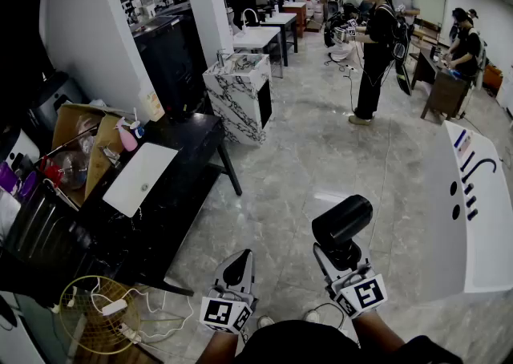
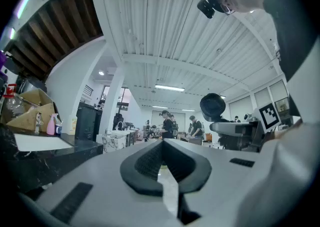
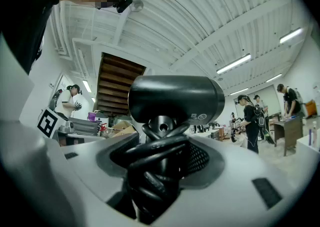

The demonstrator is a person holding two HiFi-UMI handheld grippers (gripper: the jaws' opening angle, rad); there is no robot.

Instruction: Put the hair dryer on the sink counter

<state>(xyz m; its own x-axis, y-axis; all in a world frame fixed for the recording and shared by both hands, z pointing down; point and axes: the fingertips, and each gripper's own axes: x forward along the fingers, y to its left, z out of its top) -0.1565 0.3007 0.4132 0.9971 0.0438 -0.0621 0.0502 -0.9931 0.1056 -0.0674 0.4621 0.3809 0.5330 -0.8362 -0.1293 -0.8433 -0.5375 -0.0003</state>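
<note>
My right gripper [image 1: 341,260] is shut on the handle of a black hair dryer [image 1: 342,222], holding it upright over the tiled floor. In the right gripper view the dryer's barrel [image 3: 175,98] lies across the jaws, and its coiled cord [image 3: 150,171] is bunched between the pads of that gripper [image 3: 162,138]. My left gripper [image 1: 239,270] hangs beside it, shut and with nothing in it [image 2: 161,143]. The sink counter [image 1: 188,158] is black, with a white basin [image 1: 140,178], and stands ahead to the left. The left gripper view shows the counter [image 2: 50,146] at the left and the dryer [image 2: 212,107] at the right.
A cardboard box [image 1: 80,126] and a pink spray bottle [image 1: 127,136] sit at the counter's far end. A yellow wire basket [image 1: 96,314] with a power strip lies on the floor at left. A marble vanity [image 1: 239,98] stands ahead, a white counter [image 1: 473,218] at right. Several people [image 1: 373,50] stand farther back.
</note>
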